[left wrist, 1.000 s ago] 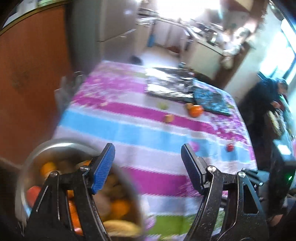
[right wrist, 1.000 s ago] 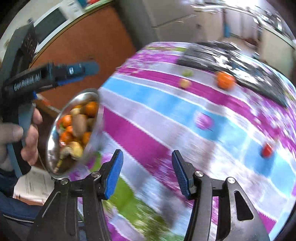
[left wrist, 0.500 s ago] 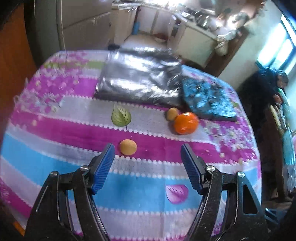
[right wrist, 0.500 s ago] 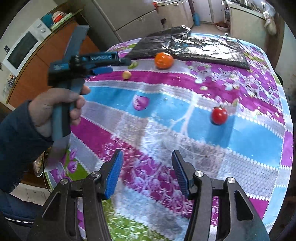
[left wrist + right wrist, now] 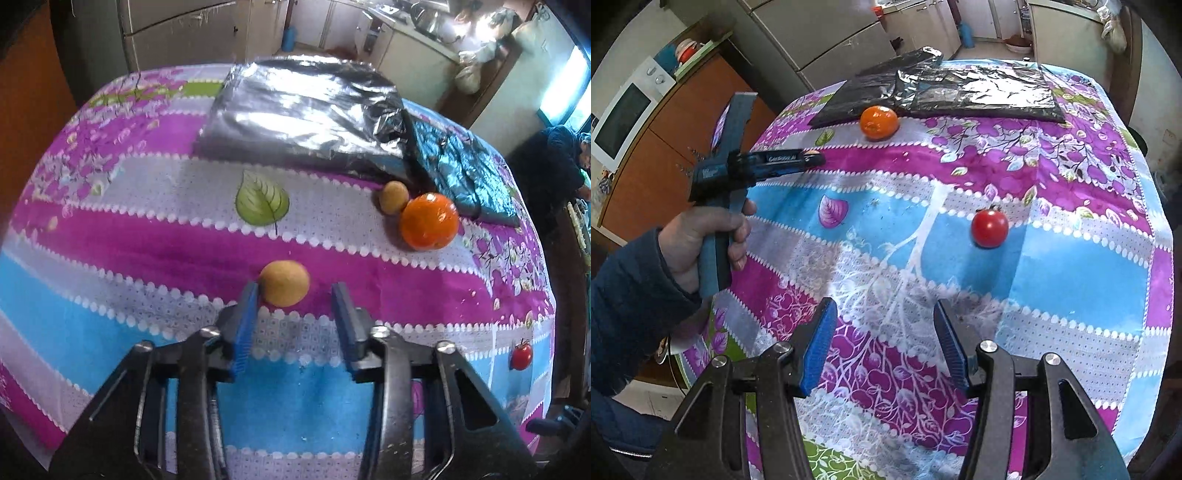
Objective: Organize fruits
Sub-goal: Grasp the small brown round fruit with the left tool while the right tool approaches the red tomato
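Note:
A small tan round fruit (image 5: 284,282) lies on the striped tablecloth just past my left gripper (image 5: 295,291), whose blue pads stand open on either side of it, the left pad touching or nearly touching it. Farther right sit an orange (image 5: 429,221) and a smaller brown fruit (image 5: 394,197) side by side. A red tomato (image 5: 521,355) lies at the right edge. My right gripper (image 5: 884,325) hovers open and empty above the cloth, with the tomato (image 5: 990,228) ahead of it to the right and the orange (image 5: 879,122) far beyond.
Crumpled silver and dark foil sheets (image 5: 306,114) cover the far part of the table. A hand (image 5: 701,240) in a dark sleeve holds the left gripper's handle (image 5: 738,170). A metal bowl's rim (image 5: 670,356) peeks out at the table's near left edge. A seated person (image 5: 561,162) is at the right.
My left gripper left the fruit bowl, swung out over the table and came down at the tan fruit, its jaws narrower now. The right gripper's view settled over the cloth.

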The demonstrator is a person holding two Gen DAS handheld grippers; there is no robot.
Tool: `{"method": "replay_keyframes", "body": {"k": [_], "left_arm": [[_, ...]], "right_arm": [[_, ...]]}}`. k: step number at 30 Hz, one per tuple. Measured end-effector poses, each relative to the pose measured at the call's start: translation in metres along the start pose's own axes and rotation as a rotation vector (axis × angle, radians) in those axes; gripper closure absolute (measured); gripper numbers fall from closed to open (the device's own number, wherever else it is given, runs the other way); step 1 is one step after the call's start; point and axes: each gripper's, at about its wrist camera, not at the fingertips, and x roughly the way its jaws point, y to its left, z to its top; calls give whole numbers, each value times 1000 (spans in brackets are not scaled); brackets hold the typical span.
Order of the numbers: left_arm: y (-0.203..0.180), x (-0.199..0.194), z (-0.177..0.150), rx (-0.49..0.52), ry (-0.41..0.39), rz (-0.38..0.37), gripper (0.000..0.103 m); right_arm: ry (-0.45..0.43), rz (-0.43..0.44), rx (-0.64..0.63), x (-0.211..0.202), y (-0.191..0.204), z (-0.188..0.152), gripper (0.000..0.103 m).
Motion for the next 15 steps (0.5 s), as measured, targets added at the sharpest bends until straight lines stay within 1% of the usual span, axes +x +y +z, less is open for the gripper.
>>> {"method": "replay_keyframes", "body": {"k": [1, 3, 8, 10, 15], "left_arm": [[2, 0, 0, -6, -3, -3, 76], [4, 1, 1, -12, -5, -11, 76], [1, 1, 3, 10, -6, 2, 76], [-2, -6, 4, 18, -19, 0, 76], [-20, -42, -2, 49, -60, -63, 76]], "right_arm": [[-2, -3, 1, 0, -1, 0, 45], [-3, -7, 4, 0, -4, 1, 45], [-18, -31, 21, -3, -14, 3, 45], [-32, -50, 29, -5, -21, 5, 45], [-64, -108, 38, -2, -44, 20, 45]]}}
